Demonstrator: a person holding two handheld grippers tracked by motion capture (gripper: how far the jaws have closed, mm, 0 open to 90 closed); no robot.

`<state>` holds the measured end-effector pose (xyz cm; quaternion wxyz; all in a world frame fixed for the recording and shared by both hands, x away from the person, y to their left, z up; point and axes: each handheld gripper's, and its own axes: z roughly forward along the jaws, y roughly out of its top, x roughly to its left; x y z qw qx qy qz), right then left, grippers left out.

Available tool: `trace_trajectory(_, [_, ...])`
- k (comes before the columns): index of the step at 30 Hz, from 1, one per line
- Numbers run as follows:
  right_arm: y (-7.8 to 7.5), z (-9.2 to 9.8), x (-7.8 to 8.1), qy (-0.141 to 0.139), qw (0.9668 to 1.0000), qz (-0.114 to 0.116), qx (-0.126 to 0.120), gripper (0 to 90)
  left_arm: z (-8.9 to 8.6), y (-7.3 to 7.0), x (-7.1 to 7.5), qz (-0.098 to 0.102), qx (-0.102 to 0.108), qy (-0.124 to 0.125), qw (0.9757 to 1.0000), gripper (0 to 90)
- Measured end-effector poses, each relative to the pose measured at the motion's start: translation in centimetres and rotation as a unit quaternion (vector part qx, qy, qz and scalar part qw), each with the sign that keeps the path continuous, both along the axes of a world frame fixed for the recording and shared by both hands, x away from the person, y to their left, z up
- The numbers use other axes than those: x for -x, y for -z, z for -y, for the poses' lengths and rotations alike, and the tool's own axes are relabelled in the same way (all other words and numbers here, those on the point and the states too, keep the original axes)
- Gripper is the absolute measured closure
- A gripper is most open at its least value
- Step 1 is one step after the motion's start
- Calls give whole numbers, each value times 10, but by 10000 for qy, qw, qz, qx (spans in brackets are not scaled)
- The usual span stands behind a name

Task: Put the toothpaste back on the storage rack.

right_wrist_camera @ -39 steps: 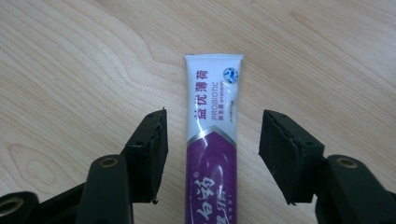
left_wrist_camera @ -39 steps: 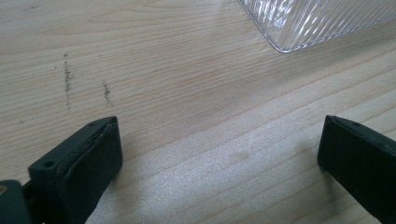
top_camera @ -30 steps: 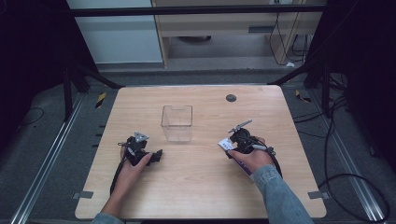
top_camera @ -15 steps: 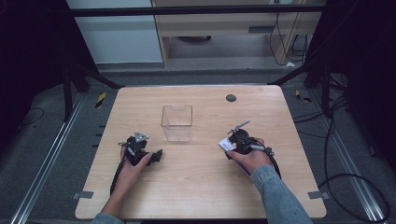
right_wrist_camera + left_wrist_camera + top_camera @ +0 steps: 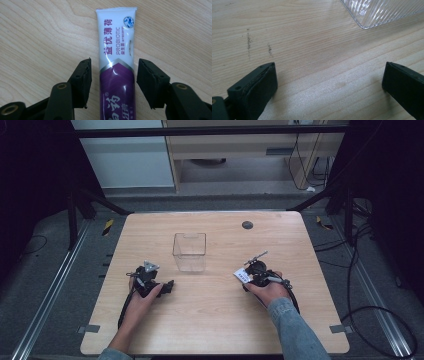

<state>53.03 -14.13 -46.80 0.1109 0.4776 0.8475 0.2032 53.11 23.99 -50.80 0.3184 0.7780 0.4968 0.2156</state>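
- I am keeping my right claw (image 5: 112, 82) low over the worktop (image 5: 215, 320) with its jaws spread on either side of the tube (image 5: 117, 62), not touching it; the gap on each side says the claw is released, not grasping.
- The tube is lying flat on the wood between those jaws, its crimped white end pointing away from me, which looks like the line-up for a squeeze across its purple part.
- In the high view the tube (image 5: 243, 276) is sitting at my right hand (image 5: 267, 290), right of the clear box (image 5: 190, 251).
- I am resting my left claw (image 5: 329, 82) wide open and empty on the worktop, its jaws aimed toward a corner of the box (image 5: 382, 12), probably waiting clear of the right side's work.
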Motion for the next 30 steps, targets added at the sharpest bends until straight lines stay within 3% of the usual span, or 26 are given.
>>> trace_trajectory(30, [6, -10, -14, -105, 9994, -173, 263, 502, -1, 0, -2, 6, -2, -15, 10000, 0])
